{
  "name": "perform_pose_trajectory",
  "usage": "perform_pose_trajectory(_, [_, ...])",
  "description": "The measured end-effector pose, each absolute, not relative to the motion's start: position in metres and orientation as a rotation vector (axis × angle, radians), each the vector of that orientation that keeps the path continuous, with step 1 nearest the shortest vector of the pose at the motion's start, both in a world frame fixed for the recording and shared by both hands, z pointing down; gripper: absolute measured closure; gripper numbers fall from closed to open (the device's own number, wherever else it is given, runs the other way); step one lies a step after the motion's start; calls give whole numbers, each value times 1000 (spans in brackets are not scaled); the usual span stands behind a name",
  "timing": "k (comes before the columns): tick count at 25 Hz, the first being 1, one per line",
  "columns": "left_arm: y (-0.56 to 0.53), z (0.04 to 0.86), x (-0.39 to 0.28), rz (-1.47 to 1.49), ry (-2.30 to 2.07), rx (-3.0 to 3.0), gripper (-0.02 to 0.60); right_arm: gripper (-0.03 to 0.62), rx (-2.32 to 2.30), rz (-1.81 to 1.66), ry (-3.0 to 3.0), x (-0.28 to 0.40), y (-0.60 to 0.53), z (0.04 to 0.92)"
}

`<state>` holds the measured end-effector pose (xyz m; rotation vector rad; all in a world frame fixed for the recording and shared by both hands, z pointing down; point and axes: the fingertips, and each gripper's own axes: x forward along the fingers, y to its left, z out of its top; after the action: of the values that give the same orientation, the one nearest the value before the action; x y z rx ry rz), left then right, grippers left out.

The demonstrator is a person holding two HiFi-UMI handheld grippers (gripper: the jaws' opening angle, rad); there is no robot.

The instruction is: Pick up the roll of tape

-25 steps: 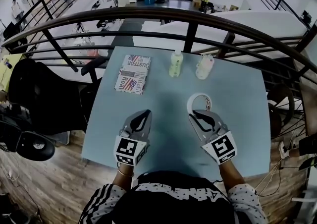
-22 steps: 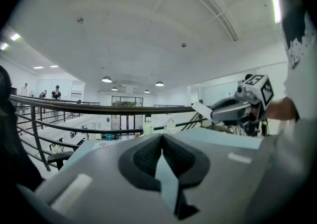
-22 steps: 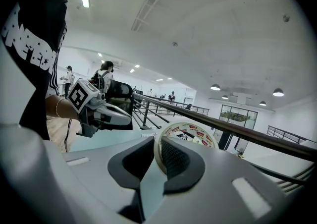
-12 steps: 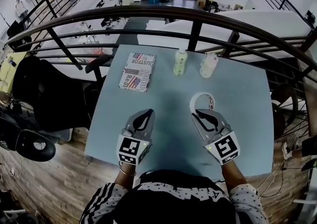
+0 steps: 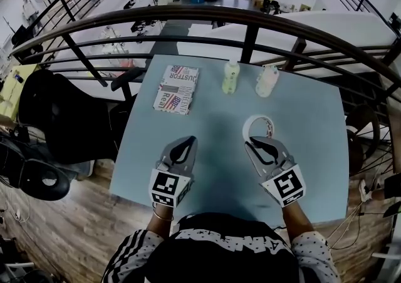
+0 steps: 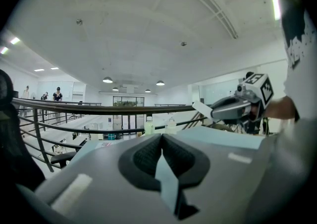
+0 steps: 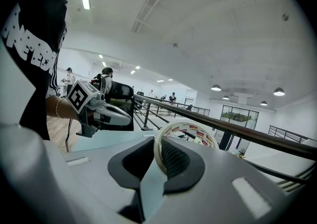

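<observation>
Two grippers are hovering low over the pale blue surface (image 5: 213,113), and only the right gripper (image 7: 159,154) is doing any work. It is pinching the near wall of the roll of tape (image 7: 193,129), one pad sitting inside the ring and the other outside, over the right half of the surface just in front of the person. The left gripper (image 6: 161,143) is idling well to the side, clenched on nothing. The roll is looking light and stiff, a rigid ring of smooth wound film, so it is probably asking for little force. Its slick faces could be letting it swivel or slide, so clamping across the wall, deep in the ribbed pads, is looking like the soundest hold. Whether it is sitting clear of the surface, I cannot tell.
</observation>
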<state>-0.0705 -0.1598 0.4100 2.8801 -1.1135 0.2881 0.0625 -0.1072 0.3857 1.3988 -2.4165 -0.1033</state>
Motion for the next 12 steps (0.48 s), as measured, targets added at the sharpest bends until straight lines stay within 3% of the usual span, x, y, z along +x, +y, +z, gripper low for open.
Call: perform_pose_trajectory(12, [-160,410,-70,293,-1115,2883,581,542,1391,-114,-2404,65,-107,386])
